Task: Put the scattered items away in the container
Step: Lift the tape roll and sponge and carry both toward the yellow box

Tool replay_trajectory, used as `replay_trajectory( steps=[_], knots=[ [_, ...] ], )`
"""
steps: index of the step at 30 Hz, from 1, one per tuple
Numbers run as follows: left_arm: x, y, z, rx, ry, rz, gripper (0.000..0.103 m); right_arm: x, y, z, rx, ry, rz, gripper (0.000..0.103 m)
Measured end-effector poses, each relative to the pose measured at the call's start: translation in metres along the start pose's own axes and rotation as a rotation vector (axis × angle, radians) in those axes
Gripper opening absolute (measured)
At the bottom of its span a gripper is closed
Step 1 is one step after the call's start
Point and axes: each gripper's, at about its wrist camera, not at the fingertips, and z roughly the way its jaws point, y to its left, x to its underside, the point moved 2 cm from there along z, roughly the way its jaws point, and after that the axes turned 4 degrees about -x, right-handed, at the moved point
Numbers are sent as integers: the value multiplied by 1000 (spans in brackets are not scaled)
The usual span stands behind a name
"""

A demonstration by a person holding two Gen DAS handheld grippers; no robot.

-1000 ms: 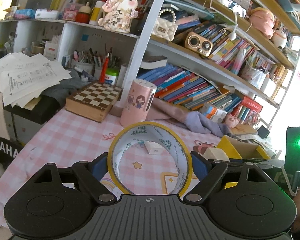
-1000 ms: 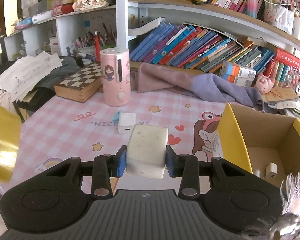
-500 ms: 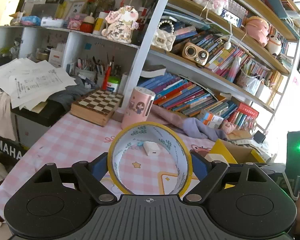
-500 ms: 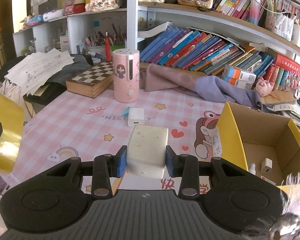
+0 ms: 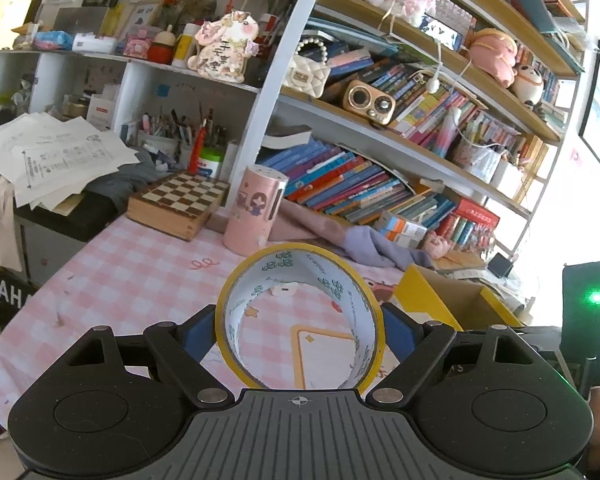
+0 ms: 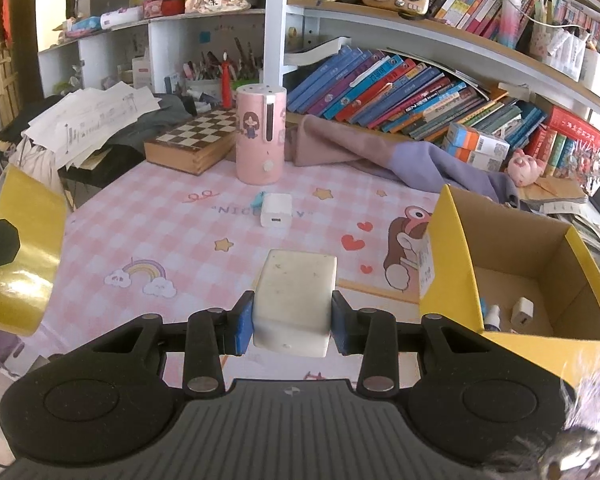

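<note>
My left gripper is shut on a yellow tape roll, held above the pink checked tablecloth; the roll also shows at the left edge of the right wrist view. My right gripper is shut on a white rectangular block, held above the table just left of the yellow cardboard box. The box is open and holds a white charger and a small bottle. The box also shows in the left wrist view. A white charger lies on the tablecloth beyond the block.
A pink cylinder and a chessboard box stand at the back of the table. A purple cloth lies before the bookshelf. Papers pile up at the back left.
Both grippers rose and drew back with their loads, so more of the table shows. The box interior and its contents came into the right wrist view.
</note>
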Motion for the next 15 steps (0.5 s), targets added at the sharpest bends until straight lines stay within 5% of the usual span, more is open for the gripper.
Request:
replay_trajectory(
  steps=[15],
  knots=[
    [-2, -5, -27, -17, -81, -27, 86, -14, 13, -10, -46, 46, -46, 35]
  ],
)
